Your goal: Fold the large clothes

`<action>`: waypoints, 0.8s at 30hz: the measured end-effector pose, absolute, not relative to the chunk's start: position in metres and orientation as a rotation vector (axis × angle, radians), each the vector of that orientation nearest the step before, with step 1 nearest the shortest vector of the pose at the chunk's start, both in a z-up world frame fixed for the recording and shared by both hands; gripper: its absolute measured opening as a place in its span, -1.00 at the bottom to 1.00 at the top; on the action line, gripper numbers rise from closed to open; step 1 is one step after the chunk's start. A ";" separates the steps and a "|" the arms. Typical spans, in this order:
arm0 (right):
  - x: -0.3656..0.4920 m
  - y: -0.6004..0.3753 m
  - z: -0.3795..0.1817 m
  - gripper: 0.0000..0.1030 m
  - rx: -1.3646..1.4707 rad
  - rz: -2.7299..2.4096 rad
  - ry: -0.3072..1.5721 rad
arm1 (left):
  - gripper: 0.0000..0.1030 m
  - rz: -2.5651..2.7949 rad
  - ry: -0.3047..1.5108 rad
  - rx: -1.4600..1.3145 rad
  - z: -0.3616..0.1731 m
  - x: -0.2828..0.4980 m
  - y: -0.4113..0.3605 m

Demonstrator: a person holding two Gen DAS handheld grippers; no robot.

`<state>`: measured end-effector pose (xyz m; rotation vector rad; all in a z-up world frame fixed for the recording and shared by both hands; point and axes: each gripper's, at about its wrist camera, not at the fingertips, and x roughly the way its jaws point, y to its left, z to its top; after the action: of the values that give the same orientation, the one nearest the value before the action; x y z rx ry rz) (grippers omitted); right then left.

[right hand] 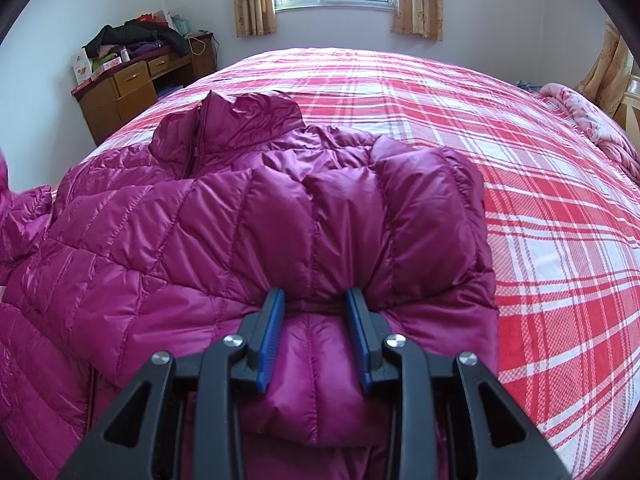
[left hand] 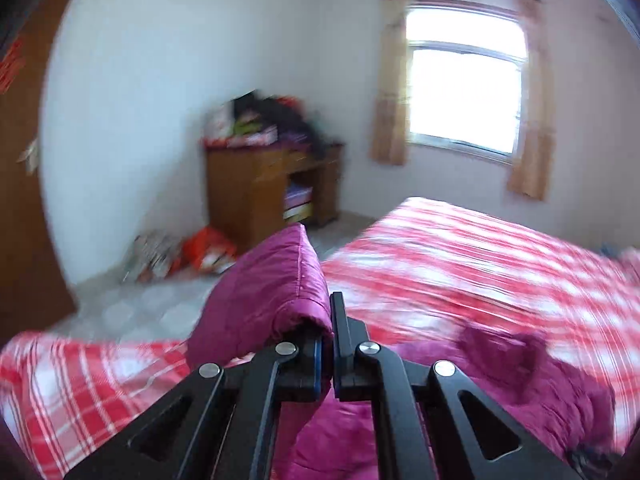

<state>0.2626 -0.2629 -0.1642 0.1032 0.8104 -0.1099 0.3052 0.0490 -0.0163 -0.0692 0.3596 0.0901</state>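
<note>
The right gripper [right hand: 315, 300] pinches a puffy fold of the magenta quilted down jacket [right hand: 248, 216], which spreads ahead of it over the red-and-white plaid bed cover [right hand: 540, 200]. The left gripper [left hand: 329, 320], jaws pressed together, clamps another part of the jacket, bulging up left of its fingertips.

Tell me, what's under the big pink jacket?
The jacket lies on a bed with a red and white checked cover, which shows all around it. The part of the cover right beneath the jacket is hidden, so anything there can't be seen.
</note>
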 end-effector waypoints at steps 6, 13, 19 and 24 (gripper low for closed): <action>0.261 -0.269 -0.164 -0.34 0.146 -0.093 0.803 | -0.95 -0.201 0.397 0.175 -0.056 0.274 -0.073; 0.261 -0.275 -0.165 -0.34 0.200 -0.071 0.793 | -0.92 -0.333 0.674 0.325 -0.145 0.270 -0.136; 0.260 -0.279 -0.165 -0.33 0.231 -0.058 0.789 | -0.75 -0.367 0.700 0.394 -0.154 0.259 -0.137; 0.261 -0.276 -0.165 -0.28 0.210 -0.058 0.796 | -0.52 -0.388 0.695 0.487 -0.148 0.231 -0.124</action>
<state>0.2610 -0.2758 -0.1649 0.2095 0.7958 -0.0584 0.2310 -0.1242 -0.1477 0.4869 0.6946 -0.3876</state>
